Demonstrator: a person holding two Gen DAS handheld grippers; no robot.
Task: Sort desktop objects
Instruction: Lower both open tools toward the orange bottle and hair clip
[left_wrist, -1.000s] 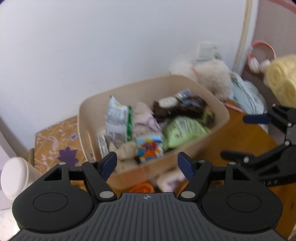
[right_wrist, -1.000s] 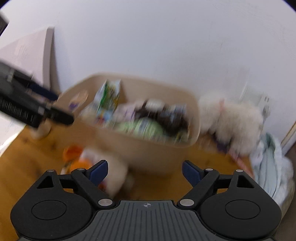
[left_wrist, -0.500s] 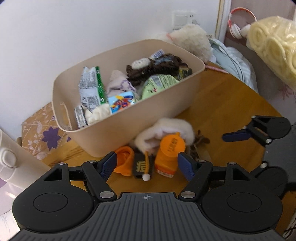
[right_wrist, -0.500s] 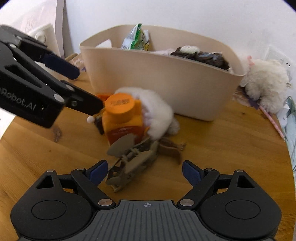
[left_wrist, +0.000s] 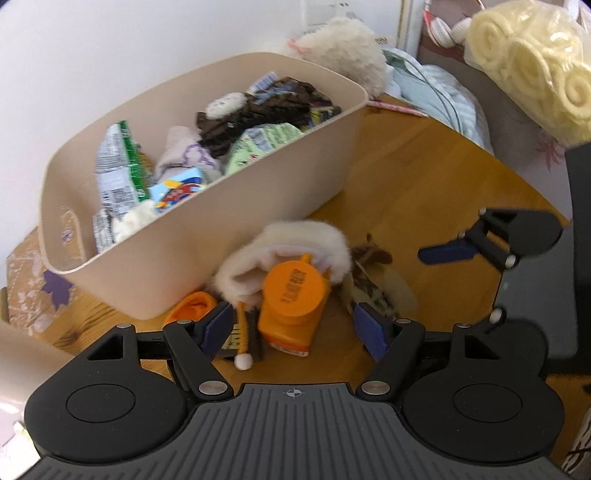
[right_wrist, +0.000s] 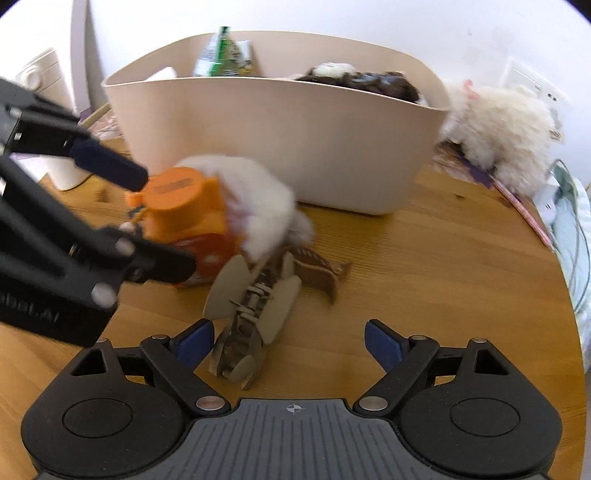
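A: Left wrist view, left to right?
B: Lower left and lower right corners filled by the left gripper (left_wrist: 293, 326), jaws spread wide, nothing pinched. Upper left to centre taken up by the beige bin (left_wrist: 258, 206), stuffed with snack packets and a dark fuzzy thing. Just below the bin, at frame centre, a small heap on the wooden table (left_wrist: 424, 192): orange cup (left_wrist: 194, 304) at left, then a thin stick with a white ball end (left_wrist: 243, 345), then the orange bottle (left_wrist: 293, 295) lying with its cap toward the camera, half under a white furry piece (left_wrist: 295, 240).
A: And to the right of that?
B: Tan hair claw (left_wrist: 373, 291), touching the bottle's right side. Further right, at mid-height, the right gripper (left_wrist: 476, 266), seen side-on.

A: Right wrist view?
B: Far left, the left gripper (right_wrist: 159, 225) reaching in, one finger above the orange bottle (right_wrist: 184, 218), the other below it, apart from it as far as can be told. Centre top, the bin (right_wrist: 280, 144). Centre, the white furry piece (right_wrist: 258, 203) against the bottle; below it the hair claw (right_wrist: 251, 310), its lower end just beside the left fingertip of the right gripper (right_wrist: 288, 341). Jaws there spread wide as well, gripping nothing. Upper right, a fluffy cream toy (right_wrist: 498, 125) beside the bin.
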